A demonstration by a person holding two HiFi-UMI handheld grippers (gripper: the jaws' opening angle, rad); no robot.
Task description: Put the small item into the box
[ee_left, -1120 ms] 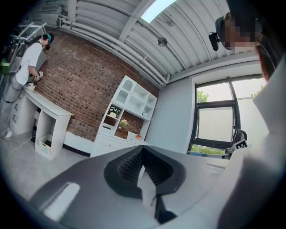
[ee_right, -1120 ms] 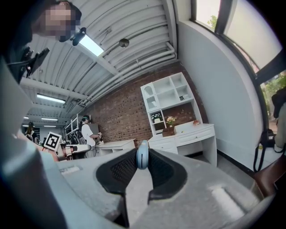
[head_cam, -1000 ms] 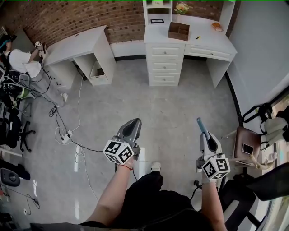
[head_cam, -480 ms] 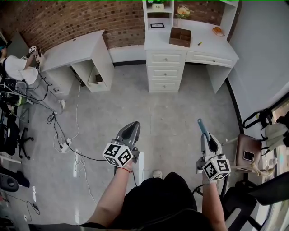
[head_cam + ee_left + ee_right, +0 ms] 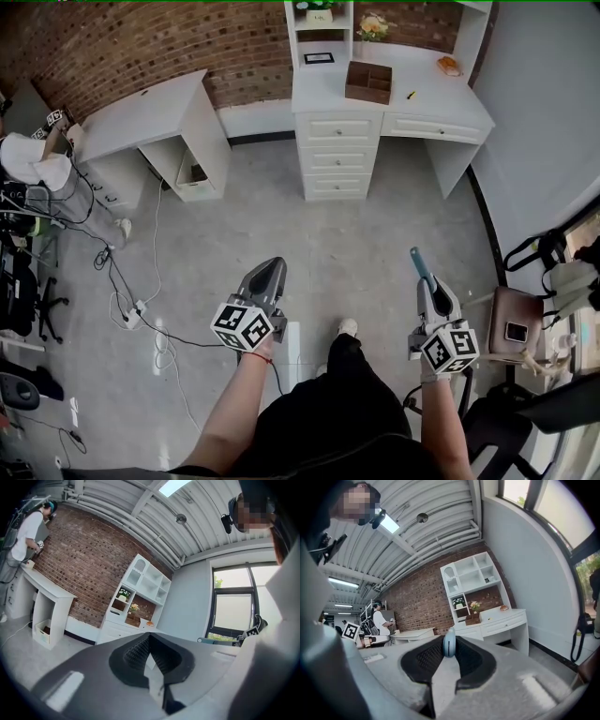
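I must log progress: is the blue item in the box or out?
Out. The right gripper holds the blue item between its jaws; the box stands far away on the desk.

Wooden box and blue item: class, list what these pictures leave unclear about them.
- Wooden box: head view, contents too small and distant to make out.
- Blue item: right gripper view, only one edge shows; the right claw covers the rest.
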